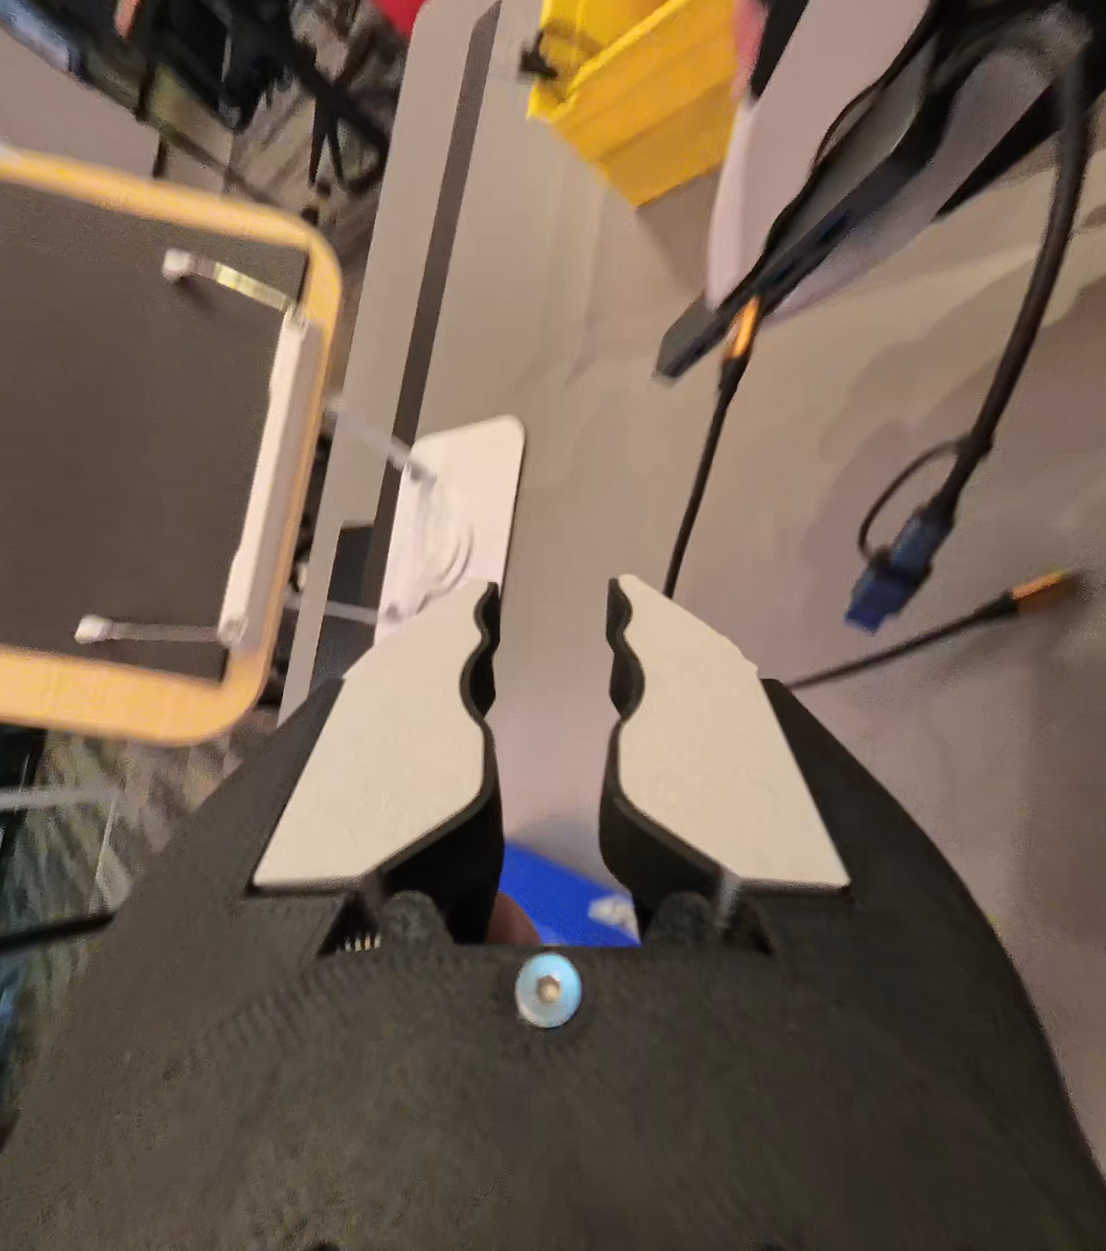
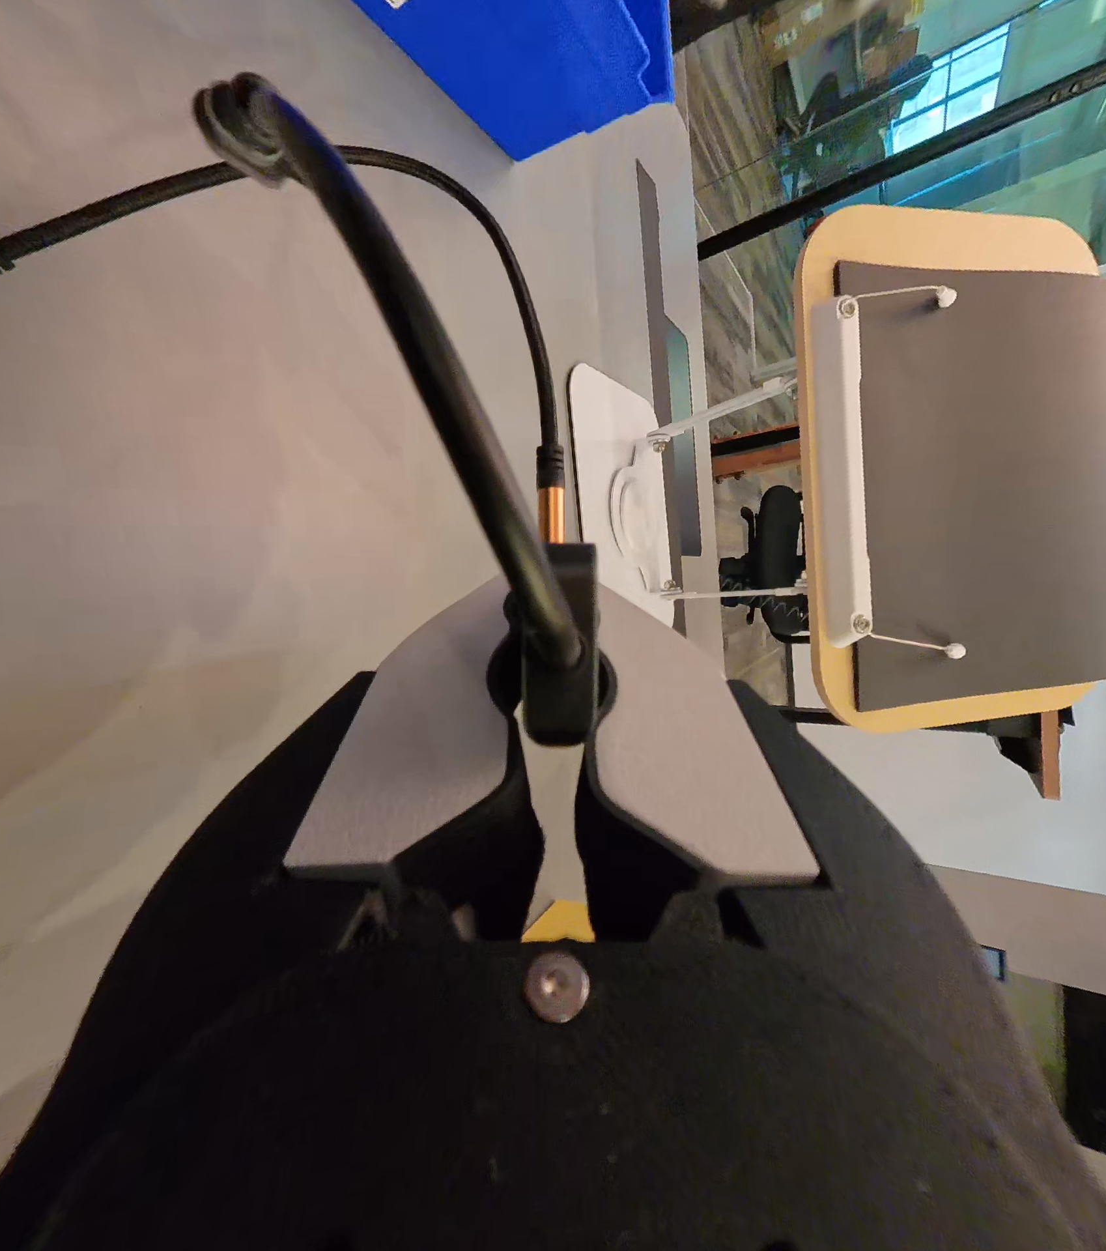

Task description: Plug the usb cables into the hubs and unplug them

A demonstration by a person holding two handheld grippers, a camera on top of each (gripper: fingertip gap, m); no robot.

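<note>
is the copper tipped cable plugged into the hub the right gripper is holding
Plugged in. In the right wrist view its copper plug meets the end of the black hub clamped in the right gripper.

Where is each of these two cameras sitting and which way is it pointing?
Left wrist view: on the left gripper, looking along its open, empty fingers at the grey table, black hub and blue plug.
Right wrist view: on the right gripper, shut on the black hub, facing the table edge.
Shared: the hub, copper-collared cable, wood-rimmed panel and white plate.
</note>
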